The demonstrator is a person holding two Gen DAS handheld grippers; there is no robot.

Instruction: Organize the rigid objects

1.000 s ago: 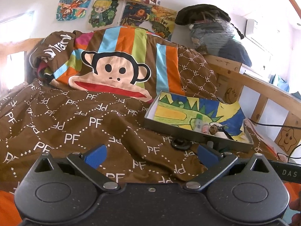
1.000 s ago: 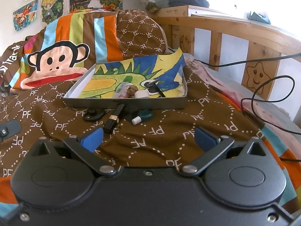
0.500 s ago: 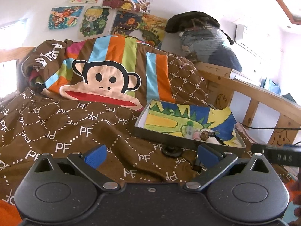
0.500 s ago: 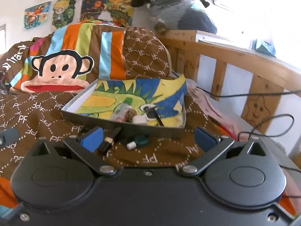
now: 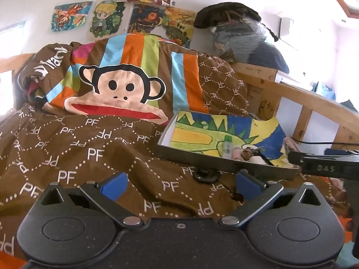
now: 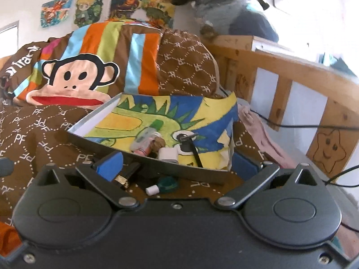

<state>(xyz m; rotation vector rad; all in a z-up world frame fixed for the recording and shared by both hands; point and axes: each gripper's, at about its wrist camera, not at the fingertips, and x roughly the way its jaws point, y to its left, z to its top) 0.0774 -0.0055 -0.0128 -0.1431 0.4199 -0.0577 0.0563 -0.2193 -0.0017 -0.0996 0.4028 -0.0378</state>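
Note:
A shallow grey box lined with a yellow, green and blue drawing lies on the brown bedspread and holds several small items, among them a green-capped tube. In front of the box lie a black round piece, a black and gold tube and a teal bottle with a white cap. My left gripper is open above the bedspread, left of the box front. My right gripper is open just above the loose items at the box's front wall.
A monkey-print pillow leans at the head of the bed. A wooden bed rail with a drawn star runs along the right, with black cables across it. Bags sit on the rail's post. Posters hang on the wall.
Both grippers have moved forward toward the box and tilted upward. The right gripper now hangs over the loose items in front of the box. Both stay open.

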